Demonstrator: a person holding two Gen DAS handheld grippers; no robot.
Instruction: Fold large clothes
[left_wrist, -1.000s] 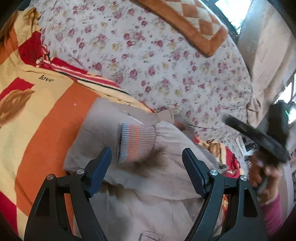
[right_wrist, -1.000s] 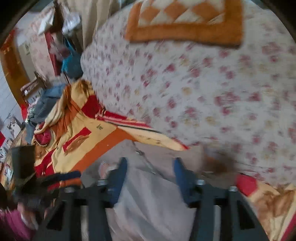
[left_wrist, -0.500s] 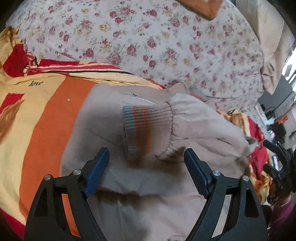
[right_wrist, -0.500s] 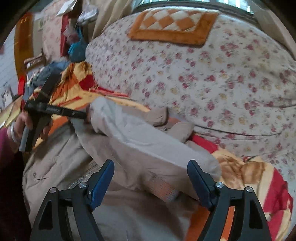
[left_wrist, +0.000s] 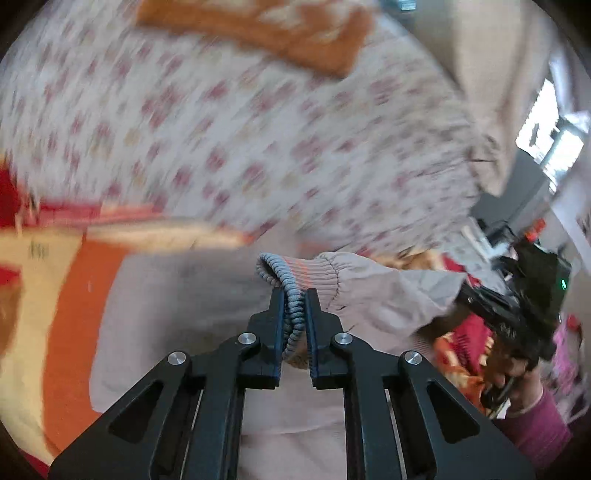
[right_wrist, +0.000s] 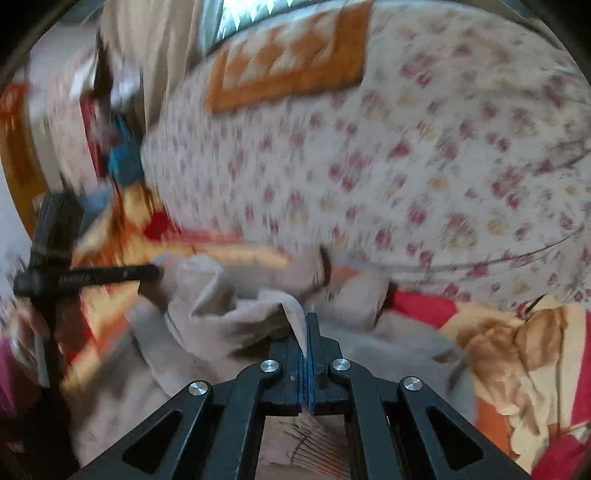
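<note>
Clearly, both claws had just been closing and each now had cloth between its jaws. In the left wrist view, the left claw (left_wrist: 294, 295) was clamped on the ribbed cuff (left_wrist: 291, 271) of a beige jacket (left_wrist: 184, 314), the grey knit edge squeezed between the 2 jaws at the centre of the frame. That grip probably made sense because the cuff is the free end of the sleeve (left_wrist: 388, 291), so it can be steered from there. The sleeve's long axis ran from the cuff toward the right of the frame, where the right claw (left_wrist: 476, 295) showed dark and blurred in a person's hand (left_wrist: 513, 373). In the right wrist view, the right claw (right_wrist: 306, 321) was shut on a thin fold of the same beige cloth at lower centre, likely to hold the other end of the sleeve, while the left claw (right_wrist: 157, 272) appeared at the left edge, pointing right. The jacket lay crumpled across the lower half of both frames on an orange and yellow blanket (left_wrist: 66, 295) spread over the bed, below a floral quilt (right_wrist: 406, 166) and an orange checked cushion (right_wrist: 291, 62) in the upper part. Its body seemed not yet folded.
</note>
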